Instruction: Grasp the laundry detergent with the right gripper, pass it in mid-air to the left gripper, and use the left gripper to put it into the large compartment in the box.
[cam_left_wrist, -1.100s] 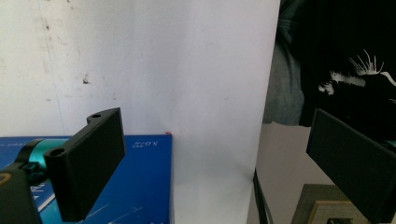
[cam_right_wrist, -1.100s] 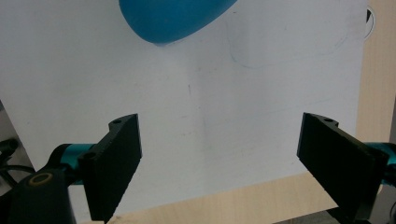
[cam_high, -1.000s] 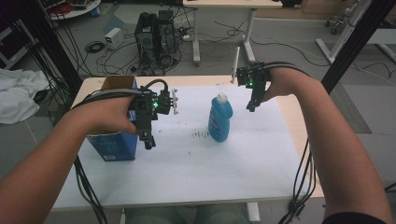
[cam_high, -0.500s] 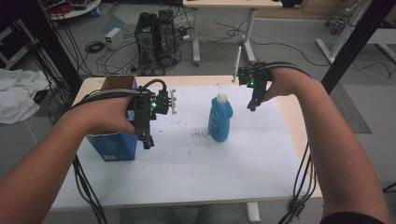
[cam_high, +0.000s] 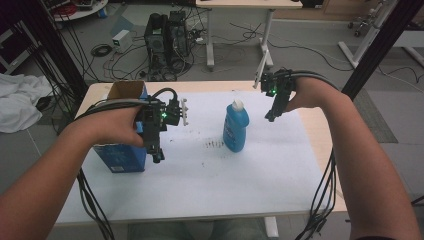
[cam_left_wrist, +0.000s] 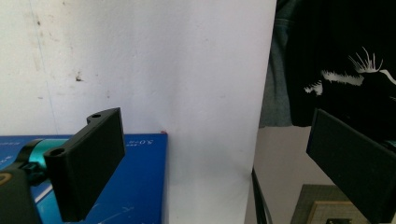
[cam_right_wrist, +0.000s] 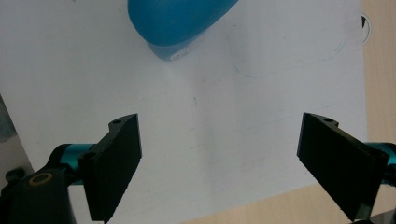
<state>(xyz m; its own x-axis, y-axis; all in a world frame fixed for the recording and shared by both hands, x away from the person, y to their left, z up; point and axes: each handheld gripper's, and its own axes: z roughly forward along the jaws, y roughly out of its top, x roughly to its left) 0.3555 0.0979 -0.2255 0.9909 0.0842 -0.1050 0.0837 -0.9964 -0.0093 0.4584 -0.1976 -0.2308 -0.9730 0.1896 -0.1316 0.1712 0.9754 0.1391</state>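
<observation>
From above, the table (cam_high: 200, 195) carried a white sheet, and on it a blue bottle (cam_high: 235, 129) stood upright near the middle, its pale cap on. A blue box (cam_high: 120, 152) stood open-topped at the left edge. The left gripper (cam_high: 157, 156) hung just beside the box, pointing down; the right gripper (cam_high: 270, 116) hovered to the right of the bottle, apart from it. Neither touched anything, so by my reading the work had hardly begun: the bottle was not yet grasped and all the handling was left.

Along the left gripper (cam_left_wrist: 210, 163), the jaws stood wide apart with nothing between them. The box (cam_left_wrist: 140, 186) showed as a flat blue face low at the left, behind one jaw.

Along the right gripper (cam_right_wrist: 219, 163), the jaws were likewise spread and empty over the sheet. The bottle (cam_right_wrist: 180, 23) showed ahead at the top edge, a rounded, glossy blue body, well clear of both jaws.
</observation>
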